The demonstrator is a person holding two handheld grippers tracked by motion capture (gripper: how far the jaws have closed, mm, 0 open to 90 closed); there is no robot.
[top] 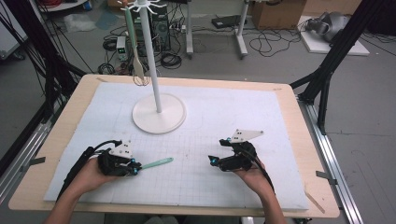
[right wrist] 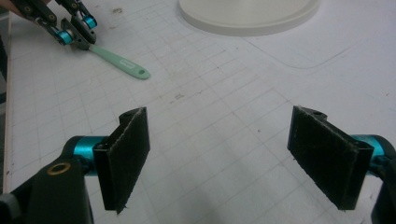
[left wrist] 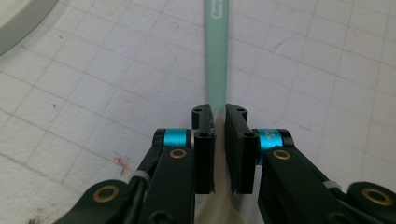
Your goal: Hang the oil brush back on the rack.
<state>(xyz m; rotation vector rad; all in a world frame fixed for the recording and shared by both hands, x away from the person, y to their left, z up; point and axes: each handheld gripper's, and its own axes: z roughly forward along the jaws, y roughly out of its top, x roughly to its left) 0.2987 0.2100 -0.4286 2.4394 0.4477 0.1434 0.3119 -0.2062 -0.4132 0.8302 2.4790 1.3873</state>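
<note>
On mat, left gripper (left wrist: 217, 122) pinches mint handle (left wrist: 216, 51); high view adds stand (top: 159, 113).

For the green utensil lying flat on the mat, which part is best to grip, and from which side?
Probably the green utensil's handle near the head end, where the left gripper has it: the handle is narrow and flat, so the jaws come level along its length and close across its width. The free end with the hanging hole then stays clear for the rack.
</note>
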